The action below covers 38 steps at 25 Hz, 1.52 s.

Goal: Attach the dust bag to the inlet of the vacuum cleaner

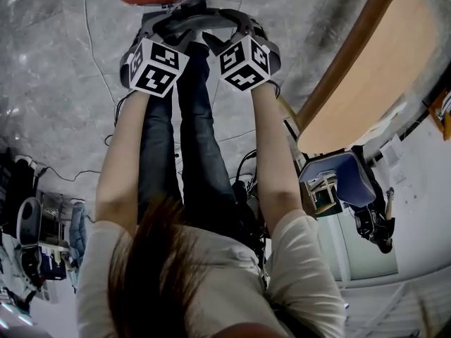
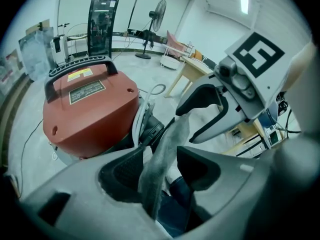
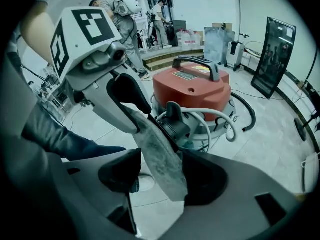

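Dust bag (image 2: 170, 139), a limp strip of grey cloth, hangs on the near side of the vacuum cleaner (image 2: 90, 114), strung between our two tools. It passes through the left tool (image 2: 160, 171), whose jaws stand spread, with a gap showing on either side of the cloth. It passes likewise through the right tool (image 3: 162, 176), also spread, so neither pair of pads presses on it. Beneath the tools, nearer than the vacuum cleaner, we see our legs in dark jeans (image 1: 190, 132).

Just past the bag's far edge sits the black round inlet (image 3: 172, 124), low on the vacuum cleaner's front. We cannot tell whether the cloth touches it. A pale hose (image 3: 220, 121) curls round the vacuum cleaner's base beside the inlet, and a black handle (image 3: 200, 64) arches over its red top. The vacuum cleaner stands on a grey floor (image 3: 270, 149).

Beyond the vacuum cleaner we see a dark upright panel (image 2: 102, 26), a standing fan (image 2: 159, 11) and a wooden table (image 2: 187, 69). Farther behind it, people (image 3: 160, 14) stand by some steps.
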Each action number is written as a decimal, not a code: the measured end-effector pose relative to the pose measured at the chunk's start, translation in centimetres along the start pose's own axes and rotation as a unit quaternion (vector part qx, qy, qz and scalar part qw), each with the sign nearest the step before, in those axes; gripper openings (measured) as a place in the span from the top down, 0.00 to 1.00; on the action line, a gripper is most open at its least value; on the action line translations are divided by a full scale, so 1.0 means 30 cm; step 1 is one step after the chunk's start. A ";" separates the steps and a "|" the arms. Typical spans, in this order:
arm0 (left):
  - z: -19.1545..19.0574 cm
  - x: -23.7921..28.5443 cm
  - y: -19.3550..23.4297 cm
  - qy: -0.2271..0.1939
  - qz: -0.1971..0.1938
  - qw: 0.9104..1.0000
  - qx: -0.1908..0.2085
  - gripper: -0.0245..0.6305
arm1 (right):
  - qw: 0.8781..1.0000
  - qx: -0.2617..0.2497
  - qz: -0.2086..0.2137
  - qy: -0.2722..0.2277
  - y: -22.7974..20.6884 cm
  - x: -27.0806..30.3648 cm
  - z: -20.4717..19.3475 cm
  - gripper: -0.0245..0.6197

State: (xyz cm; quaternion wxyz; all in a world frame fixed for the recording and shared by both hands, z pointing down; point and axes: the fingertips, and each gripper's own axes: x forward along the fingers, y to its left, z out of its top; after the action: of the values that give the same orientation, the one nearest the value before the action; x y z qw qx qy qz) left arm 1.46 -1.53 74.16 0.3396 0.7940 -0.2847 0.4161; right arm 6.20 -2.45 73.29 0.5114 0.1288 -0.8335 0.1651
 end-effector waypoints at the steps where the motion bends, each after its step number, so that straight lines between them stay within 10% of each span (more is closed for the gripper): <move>1: 0.003 -0.006 -0.001 -0.002 -0.001 1.000 -0.005 0.62 | 1.000 -0.001 -0.002 -0.002 0.002 -0.007 0.003 0.56; 10: 0.065 -0.074 -0.003 -0.032 0.004 0.999 -0.039 0.64 | 0.995 0.074 -0.023 -0.059 -0.038 -0.099 0.063 0.56; 20: 0.176 -0.215 0.001 -0.089 0.042 0.994 -0.050 0.81 | 0.959 0.224 -0.054 -0.163 -0.100 -0.230 0.146 0.74; 28: 0.285 -0.363 0.034 -0.134 0.079 0.987 -0.045 0.93 | 0.955 0.220 -0.066 -0.189 -0.134 -0.346 0.239 0.96; 38: 0.452 -0.583 0.039 -0.194 0.119 0.973 -0.032 0.94 | 0.943 0.211 -0.077 -0.246 -0.146 -0.576 0.399 0.96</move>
State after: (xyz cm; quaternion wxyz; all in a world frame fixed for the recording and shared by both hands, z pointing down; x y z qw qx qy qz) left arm -1.68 -9.81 53.82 0.2508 0.8091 -0.4505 0.2819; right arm 5.85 -10.53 53.41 0.2628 0.3339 -0.8670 0.2601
